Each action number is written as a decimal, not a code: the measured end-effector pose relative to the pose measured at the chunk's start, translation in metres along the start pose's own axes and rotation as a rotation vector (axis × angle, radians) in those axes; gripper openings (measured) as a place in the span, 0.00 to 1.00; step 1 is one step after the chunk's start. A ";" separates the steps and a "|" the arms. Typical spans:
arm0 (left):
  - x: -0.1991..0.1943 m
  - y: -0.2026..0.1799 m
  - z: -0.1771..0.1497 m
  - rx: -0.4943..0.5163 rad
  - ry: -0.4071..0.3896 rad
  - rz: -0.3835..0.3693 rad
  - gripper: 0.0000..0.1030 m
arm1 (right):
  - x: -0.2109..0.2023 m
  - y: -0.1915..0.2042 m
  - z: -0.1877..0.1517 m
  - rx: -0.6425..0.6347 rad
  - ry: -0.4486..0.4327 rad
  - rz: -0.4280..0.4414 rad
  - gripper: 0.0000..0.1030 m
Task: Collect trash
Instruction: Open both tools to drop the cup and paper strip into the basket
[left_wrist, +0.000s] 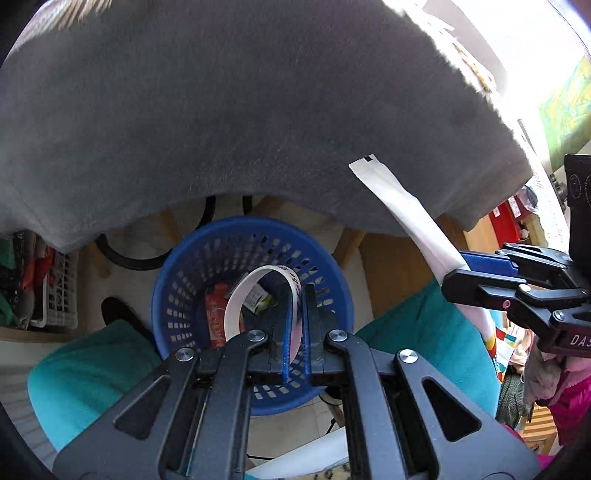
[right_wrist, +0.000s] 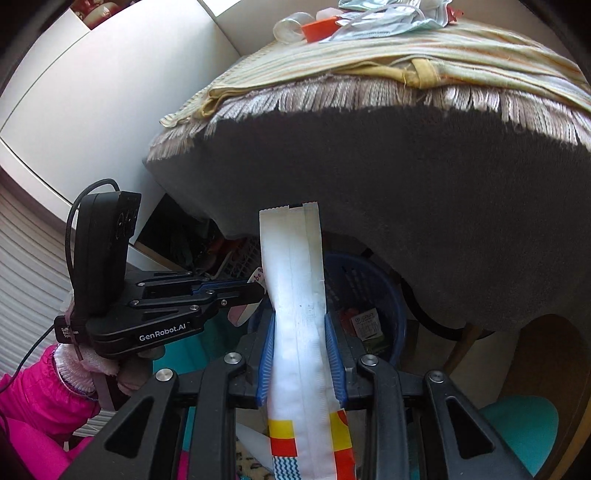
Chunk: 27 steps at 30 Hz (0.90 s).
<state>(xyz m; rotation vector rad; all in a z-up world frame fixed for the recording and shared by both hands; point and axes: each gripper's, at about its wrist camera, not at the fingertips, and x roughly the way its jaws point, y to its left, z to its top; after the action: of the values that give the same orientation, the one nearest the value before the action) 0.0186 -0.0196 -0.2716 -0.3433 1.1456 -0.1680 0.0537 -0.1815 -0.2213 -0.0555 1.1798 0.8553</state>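
Left gripper tipped down over the blue basket, pressed together on a curled paper strip. Right gripper tipped down too, pinching a long white wrapper that sticks up past its fingers. Pink sleeve and gloved hand behind the left gripper. Red packet down in the basket. Grey cloth hanging off the tabletop. 2 teal seats on the floor.

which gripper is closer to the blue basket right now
Left. The left gripper, jaws shut on a curled white strip, sits right over the blue basket. The right gripper, holding a long white wrapper, is off to its side.
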 end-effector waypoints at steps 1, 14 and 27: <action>0.003 0.001 -0.001 -0.005 0.007 0.005 0.01 | 0.003 0.000 -0.001 0.001 0.004 -0.007 0.26; 0.022 0.004 -0.001 -0.025 0.046 0.058 0.08 | 0.029 -0.011 0.004 0.048 0.011 -0.028 0.31; 0.020 0.011 0.003 -0.036 0.022 0.095 0.42 | 0.026 -0.010 0.010 0.045 -0.020 -0.072 0.60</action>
<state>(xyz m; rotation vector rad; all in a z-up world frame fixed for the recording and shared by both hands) 0.0291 -0.0148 -0.2922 -0.3185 1.1849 -0.0682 0.0707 -0.1691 -0.2423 -0.0524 1.1711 0.7641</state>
